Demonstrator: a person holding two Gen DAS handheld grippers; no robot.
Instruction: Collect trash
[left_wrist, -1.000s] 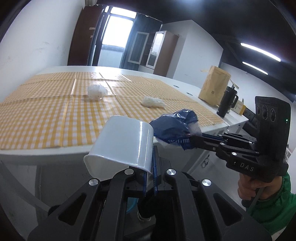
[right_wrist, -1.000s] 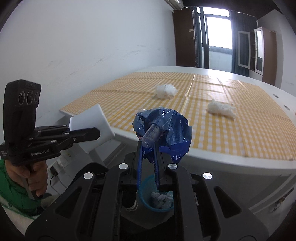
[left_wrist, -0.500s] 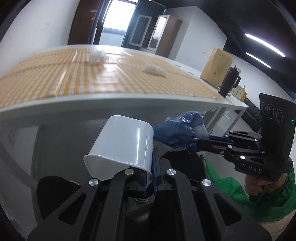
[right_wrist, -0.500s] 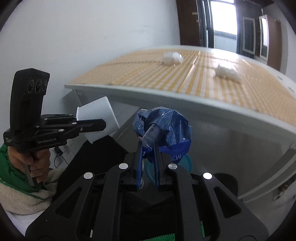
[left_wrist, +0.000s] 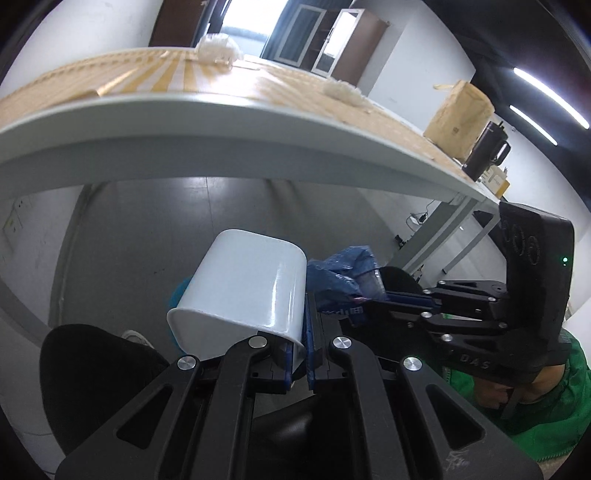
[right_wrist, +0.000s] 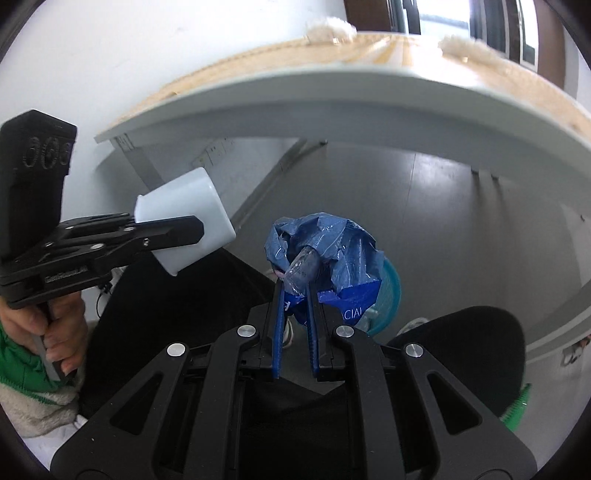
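- Right gripper (right_wrist: 295, 291): jaws narrow, clamped on crumpled blue wrapper (right_wrist: 332, 251) w/ a clear plastic piece at the pinch.
- Key relation: teal bin (right_wrist: 388, 295) sits on the floor directly behind/below the wrapper, approx. 4 o'clock from the jaw tips in right wrist view. Right hand is nearer; judged next move = lower and release.
- Left gripper (left_wrist: 297, 350): jaws narrow, pinching wall of white cup (left_wrist: 243, 284); cup lies on its side, long axis toward 11 o'clock.
- Both grippers below desk (left_wrist: 221, 118) edge, pitched down toward the floor.
- Two white wads (left_wrist: 218, 48) on desk, not yet collected.
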